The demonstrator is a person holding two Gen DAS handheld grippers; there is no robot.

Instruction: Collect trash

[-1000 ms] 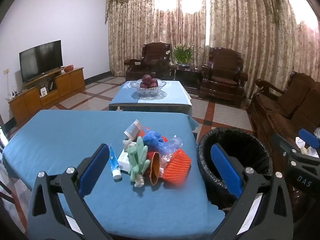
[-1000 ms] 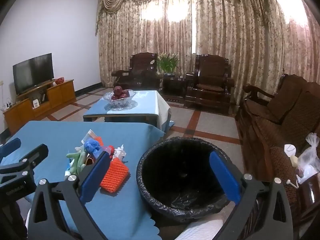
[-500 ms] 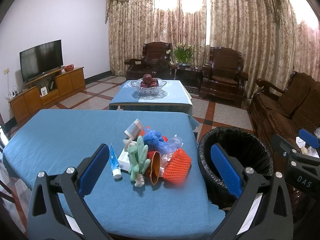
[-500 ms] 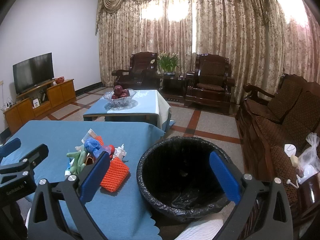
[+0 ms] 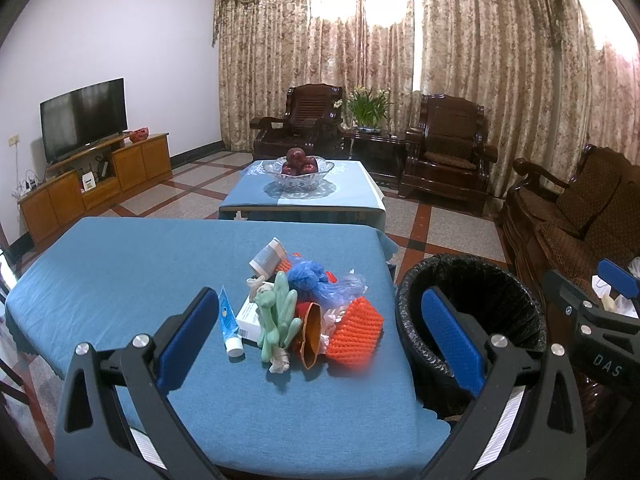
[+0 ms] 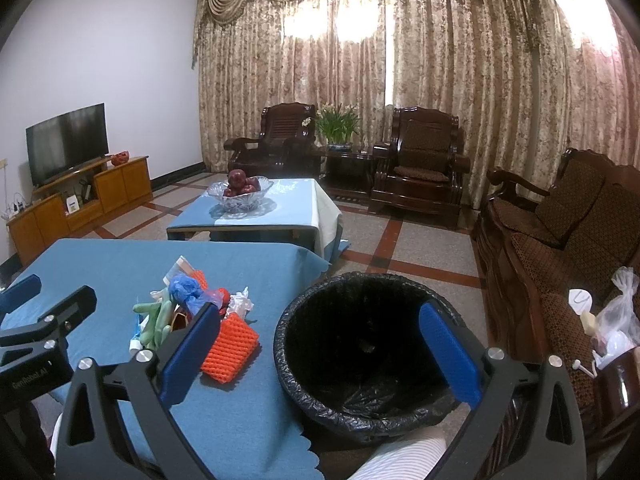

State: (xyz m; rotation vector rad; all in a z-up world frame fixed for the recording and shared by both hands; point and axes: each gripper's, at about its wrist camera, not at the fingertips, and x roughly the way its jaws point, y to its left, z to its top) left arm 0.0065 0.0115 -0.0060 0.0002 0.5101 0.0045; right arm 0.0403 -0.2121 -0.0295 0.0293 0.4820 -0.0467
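Observation:
A pile of trash (image 5: 300,300) lies on the blue-covered table (image 5: 120,272): an orange foam net (image 5: 354,328), green rubber gloves (image 5: 276,316), a blue tube (image 5: 228,320), a white box (image 5: 250,316), blue plastic (image 5: 308,276) and a grey cup (image 5: 266,258). A black bin (image 5: 472,320) with a black liner stands at the table's right edge. My left gripper (image 5: 320,328) is open and empty, held short of the pile. My right gripper (image 6: 320,344) is open and empty over the near rim of the bin (image 6: 360,344); the pile (image 6: 192,312) lies to its left.
A second low table (image 5: 304,196) with a glass fruit bowl (image 5: 298,170) stands beyond. Dark wooden armchairs (image 5: 444,152) and a sofa (image 5: 572,224) line the back and right. A TV cabinet (image 5: 88,180) is at the left wall. Plastic bags (image 6: 612,320) sit at far right.
Both grippers have barely moved; the views shift only slightly. Nothing was taken hold of or let go.

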